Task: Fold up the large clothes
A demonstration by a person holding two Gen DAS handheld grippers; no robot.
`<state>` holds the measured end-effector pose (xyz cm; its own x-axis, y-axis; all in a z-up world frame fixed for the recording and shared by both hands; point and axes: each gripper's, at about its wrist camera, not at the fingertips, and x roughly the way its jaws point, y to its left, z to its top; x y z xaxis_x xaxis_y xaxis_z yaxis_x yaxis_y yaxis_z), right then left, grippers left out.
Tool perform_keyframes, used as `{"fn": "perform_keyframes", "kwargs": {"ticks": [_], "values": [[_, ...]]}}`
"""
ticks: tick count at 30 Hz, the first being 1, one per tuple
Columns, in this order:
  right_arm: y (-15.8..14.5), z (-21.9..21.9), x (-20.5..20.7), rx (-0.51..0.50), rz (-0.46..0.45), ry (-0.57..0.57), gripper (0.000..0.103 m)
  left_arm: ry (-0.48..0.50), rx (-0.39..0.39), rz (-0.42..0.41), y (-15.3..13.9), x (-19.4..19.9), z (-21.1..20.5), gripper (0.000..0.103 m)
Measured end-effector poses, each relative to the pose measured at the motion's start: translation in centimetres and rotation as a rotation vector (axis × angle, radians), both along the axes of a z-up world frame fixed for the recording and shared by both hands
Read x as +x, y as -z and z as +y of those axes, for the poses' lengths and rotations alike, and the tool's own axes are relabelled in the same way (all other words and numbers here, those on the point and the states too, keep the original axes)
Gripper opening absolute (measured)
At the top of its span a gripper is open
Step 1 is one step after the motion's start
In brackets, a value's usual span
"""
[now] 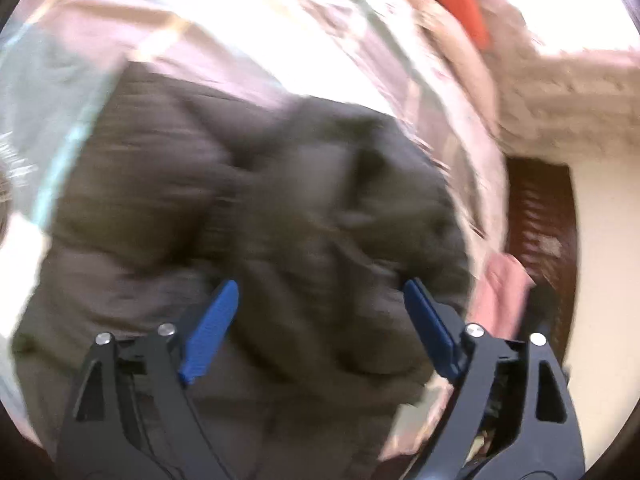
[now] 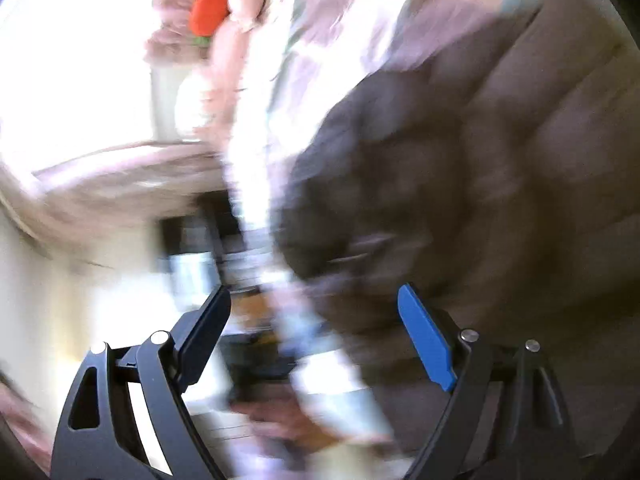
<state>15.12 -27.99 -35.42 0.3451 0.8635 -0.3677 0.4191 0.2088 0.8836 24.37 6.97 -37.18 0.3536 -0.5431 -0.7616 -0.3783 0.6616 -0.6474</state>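
Left wrist: crumpled dark garment [image 1: 248, 200], orientation blurred.

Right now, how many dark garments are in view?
1. A single dark garment lies bunched on the pale patterned bedding, ahead of the open left hand-held gripper; the right wrist view shows the same one. Blur may hide others.

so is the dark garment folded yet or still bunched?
Bunched, as far as the blur allows: the dark garment lies in rumpled lumps on the bed cover, no flat folded edges visible.
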Motion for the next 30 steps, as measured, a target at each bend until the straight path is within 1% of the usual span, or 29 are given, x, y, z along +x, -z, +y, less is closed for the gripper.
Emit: {"fn": "perform_keyframes", "kwargs": {"ticks": [1,2,3,4,5,6,7,8,9,10,11,12,13,14,15,16,17,18,20,21,22,23,24,25,26,27,28,29,30], "values": [[0.8,1.9,1.0,0.047,0.064,-0.031,0.086,0.012,0.002,0.014,0.0,0.5,-0.9,0.087],[1.7,2.8,1.9,0.052,0.126,-0.053,0.086,0.02,0.011,0.029,0.0,0.7,-1.7,0.087],[2.9,4.2,2.5,0.041,0.221,-0.077,0.086,0.022,0.014,0.03,-0.1,0.5,-2.1,0.087],[4.7,6.0,2.7,0.037,0.333,-0.097,0.086,0.02,0.012,0.025,-0.2,0.4,-2.4,0.087],[6.5,7.4,2.8,0.037,0.404,-0.102,0.086,0.018,0.011,0.021,0.0,-0.4,-2.5,0.087],[7.8,8.1,2.6,0.02,0.451,-0.099,0.086,0.012,0.015,0.024,-0.1,-1.7,-2.4,0.087],[9.5,8.6,2.3,-0.007,0.526,-0.06,0.074,0.004,0.02,0.033,-0.1,-2.2,-3.1,0.087],[10.6,8.6,2.0,-0.024,0.567,-0.017,0.061,0.0,0.021,0.041,0.1,-2.8,-2.9,0.087],[11.2,8.6,2.1,-0.032,0.567,0.013,0.032,-0.006,0.02,0.057,0.5,-3.5,-2.6,0.087],[10.9,8.5,2.4,-0.016,0.521,0.038,0.018,-0.01,0.021,0.074,0.9,-4.3,-2.3,0.087],[9.6,8.3,3.0,0.0,0.42,0.067,0.016,-0.014,0.025,0.088,1.2,-5.2,-2.0,0.087],[6.6,7.8,3.8,0.003,0.238,0.085,0.014,-0.019,0.027,0.096,1.6,-5.4,-1.8,0.087],[4.2,7.4,4.2,0.01,0.106,0.093,0.012,-0.028,0.029,0.102,1.9,-5.9,-1.3,0.087],[1.0,6.9,4.2,0.029,-0.062,0.098,0.01,-0.035,0.03,0.106,2.1,-6.7,-0.9,0.087],[-2.8,6.1,3.6,0.034,-0.243,0.088,0.005,-0.049,0.028,0.115,2.5,-7.3,-0.3,0.087],[-4.8,5.6,3.0,0.02,-0.323,0.072,0.002,-0.066,0.028,0.134,2.9,-7.7,0.2,0.086],[-7.0,4.9,1.7,0.021,-0.412,0.046,0.002,-0.087,0.025,0.146,3.1,-8.1,0.7,0.086],[-8.1,4.2,0.2,0.042,-0.455,0.024,0.002,-0.099,0.022,0.147,3.2,-8.4,1.1,0.086],[-8.4,3.7,-3.1,0.058,-0.478,-0.039,0.002,-0.115,0.029,0.143,3.0,-8.9,1.7,0.087],[-7.7,3.7,-5.3,0.042,-0.458,-0.091,0.001,-0.118,0.042,0.134,2.6,-9.1,2.0,0.086],[-6.8,3.8,-6.5,0.027,-0.426,-0.128,0.001,-0.121,0.048,0.129,2.5,-8.6,1.9,0.086],[-5.0,3.9,-8.9,-0.014,-0.358,-0.19,0.001,-0.123,0.053,0.117,2.2,-8.6,2.1,0.087],[-2.6,4.2,-11.3,-0.084,-0.262,-0.248,0.001,-0.124,0.057,0.11,2.0,-8.7,2.1,0.087],[-0.3,4.2,-13.0,-0.144,-0.177,-0.287,0.001,-0.123,0.063,0.103,1.6,-9.6,2.4,0.087],[1.8,4.3,-14.7,-0.188,-0.098,-0.324,0.001,-0.119,0.071,0.097,1.4,-9.6,2.4,0.086],[4.6,4.5,-16.9,-0.256,0.012,-0.373,0.0,-0.108,0.084,0.083,1.0,-9.5,2.1,0.086],[6.3,4.7,-17.8,-0.339,0.088,-0.401,0.0,-0.099,0.092,0.074,0.7,-9.4,1.9,0.086],[7.5,4.6,-18.8,-0.387,0.146,-0.412,0.0,-0.079,0.109,0.059,0.3,-9.2,1.3,0.087],[8.4,4.3,-19.5,-0.39,0.184,-0.393,0.002,-0.065,0.121,0.051,0.1,-8.9,0.9,0.087]]}}
